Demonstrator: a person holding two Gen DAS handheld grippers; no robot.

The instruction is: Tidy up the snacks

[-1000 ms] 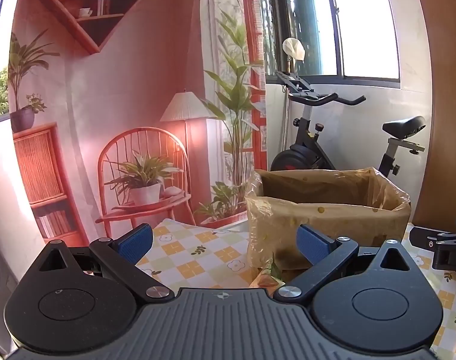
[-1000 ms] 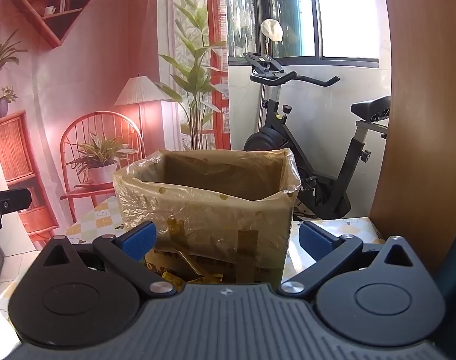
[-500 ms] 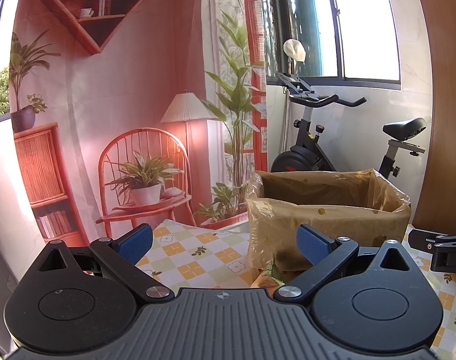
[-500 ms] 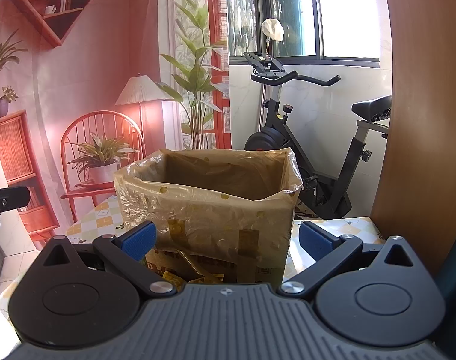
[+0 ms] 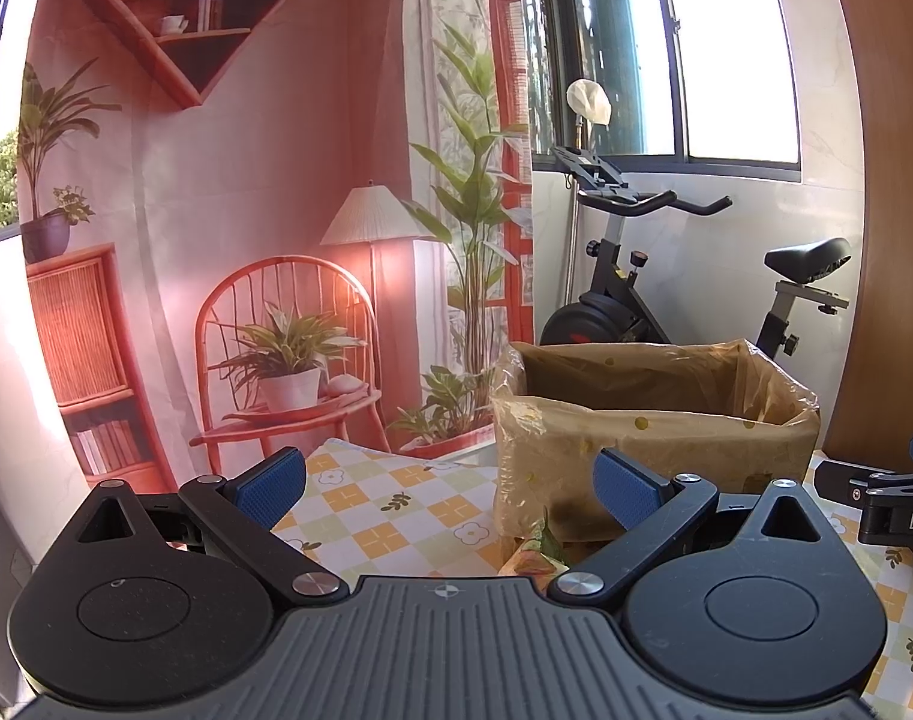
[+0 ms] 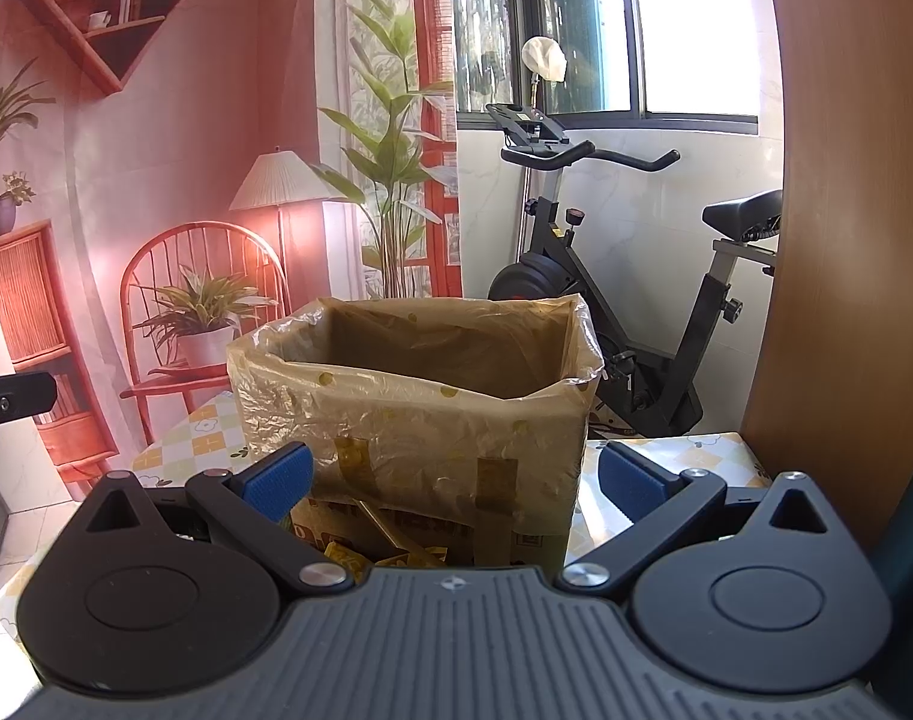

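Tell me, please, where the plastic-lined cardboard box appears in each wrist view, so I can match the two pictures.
Left wrist view: the cardboard box sits right of centre on the checked tablecloth, beyond the open left tool.
Right wrist view: the same box fills the centre, straight ahead of the open right tool.
Shared landmark: the exercise bike stands behind the box by the window.

The box (image 6: 414,420) hides its contents; the snack packets (image 6: 360,546) below the right gripper's (image 6: 453,480) fingers are mostly covered.
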